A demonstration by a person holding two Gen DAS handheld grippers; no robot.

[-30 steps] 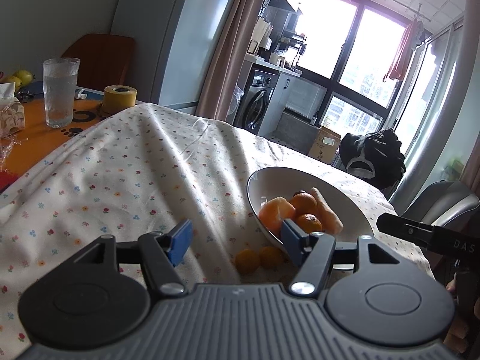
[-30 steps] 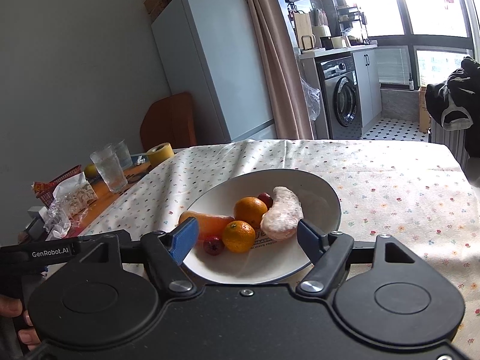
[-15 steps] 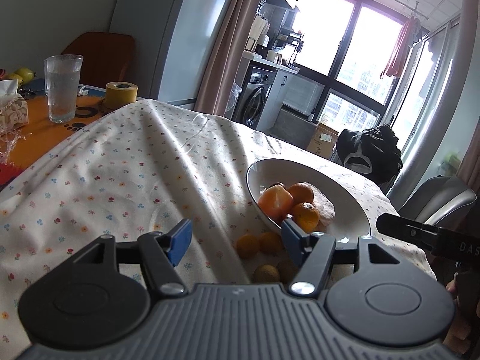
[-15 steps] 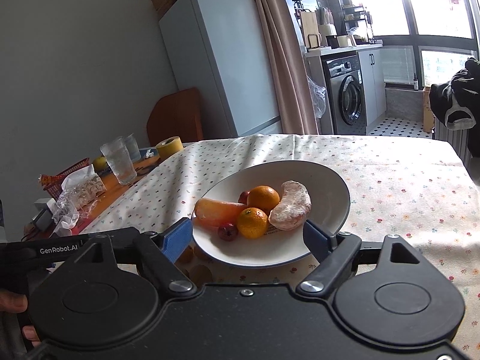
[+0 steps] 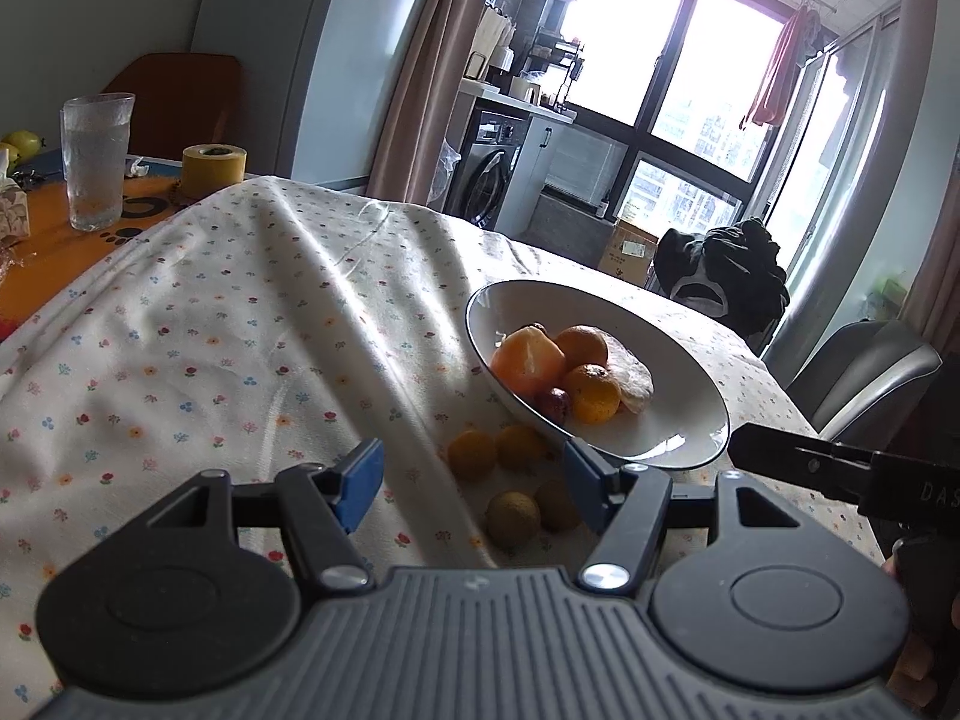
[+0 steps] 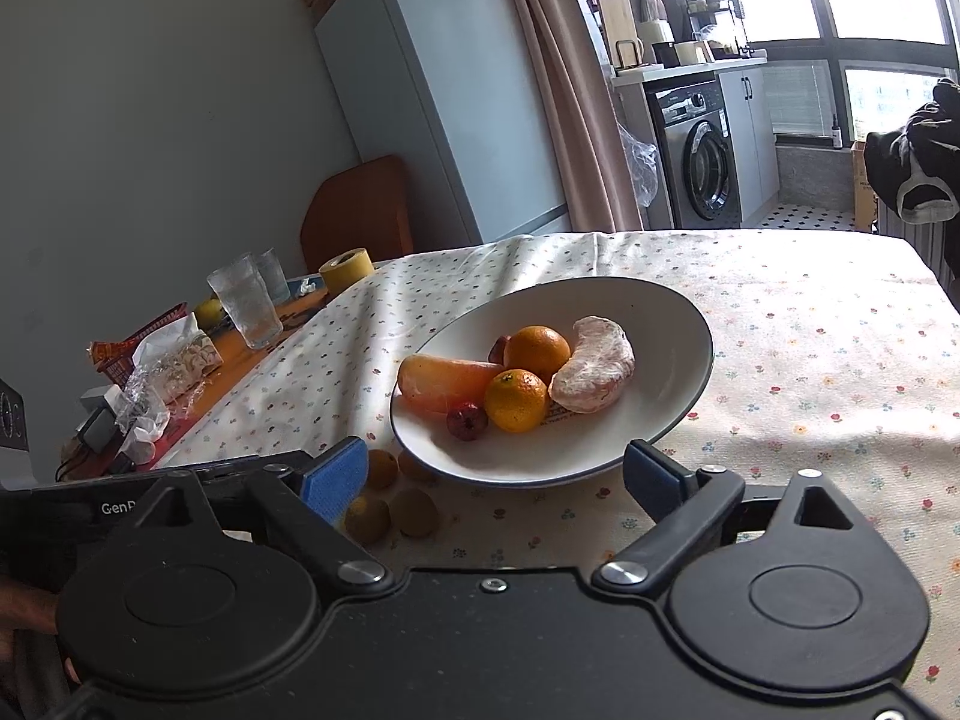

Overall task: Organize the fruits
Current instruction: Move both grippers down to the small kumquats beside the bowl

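Observation:
A white bowl on the flowered tablecloth holds two oranges, a peeled citrus piece, an orange wedge and small red fruits. Several small fruits lie loose on the cloth at the bowl's near rim: two orange ones and two brownish-green ones. My left gripper is open, hovering just before the loose fruits with nothing between its fingers. My right gripper is open in front of the bowl's near edge.
A drinking glass, a yellow tape roll, snack packets and a red basket sit at the left on the orange table part. A chair with black clothing stands far right.
Both grippers have drawn back from the bowl and risen slightly. The loose brownish-green fruits near the bowl's rim have come into view. Both stay open.

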